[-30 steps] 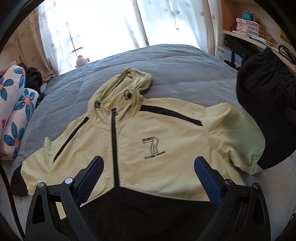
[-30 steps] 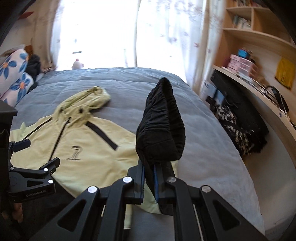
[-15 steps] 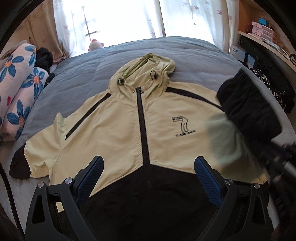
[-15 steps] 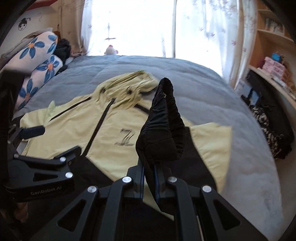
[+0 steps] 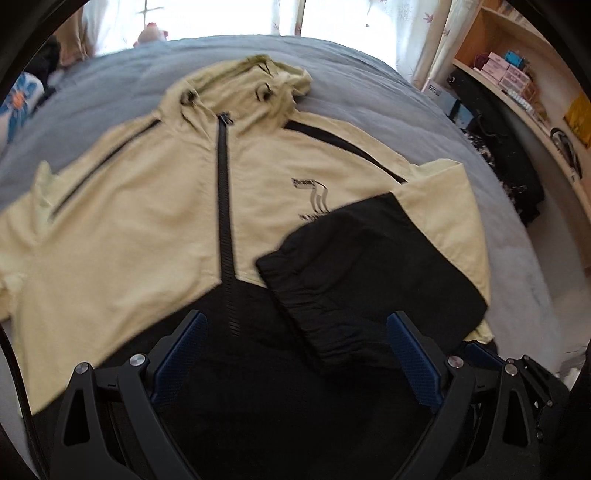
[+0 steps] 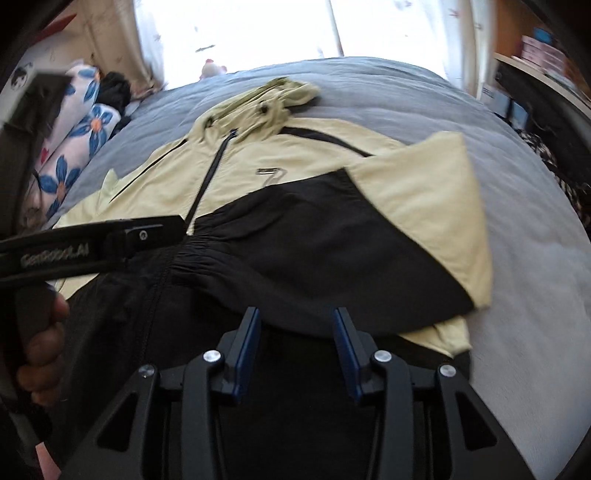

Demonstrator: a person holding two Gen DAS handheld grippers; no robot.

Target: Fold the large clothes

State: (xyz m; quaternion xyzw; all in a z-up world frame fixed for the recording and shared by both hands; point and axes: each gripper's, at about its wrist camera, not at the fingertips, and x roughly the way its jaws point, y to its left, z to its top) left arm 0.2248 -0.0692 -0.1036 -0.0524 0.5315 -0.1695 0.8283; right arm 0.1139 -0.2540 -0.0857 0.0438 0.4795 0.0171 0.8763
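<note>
Right gripper (image 6: pixel 295 350) is spread open, holding nothing – left gripper (image 5: pixel 299 354) gapes empty too. Just ahead, the sleeve (image 6: pixel 332 240) lies folded across the jacket (image 5: pixel 129 229), flat on the bed (image 6: pixel 406 92). Risk: that slick sleeve could slide off if either gripper snags it – fabric looks loose.

Bright daylight pours in from the window (image 6: pixel 280 33) at the top of both pictures. It glares pure white, so nothing outside shows. The curtains (image 5: pixel 417 33) glow pale. The grey bed (image 5: pixel 369 92) is lit softly, with faint shadows. Both pictures are smeared by motion blur. The logo (image 5: pixel 312 199) in the left view looks doubled, and the flower pillow (image 6: pixel 74 147) at the left edge is fuzzy. The shelf (image 5: pixel 517 85) bends near the rim. The round fisheye edges turn black in the corners.
</note>
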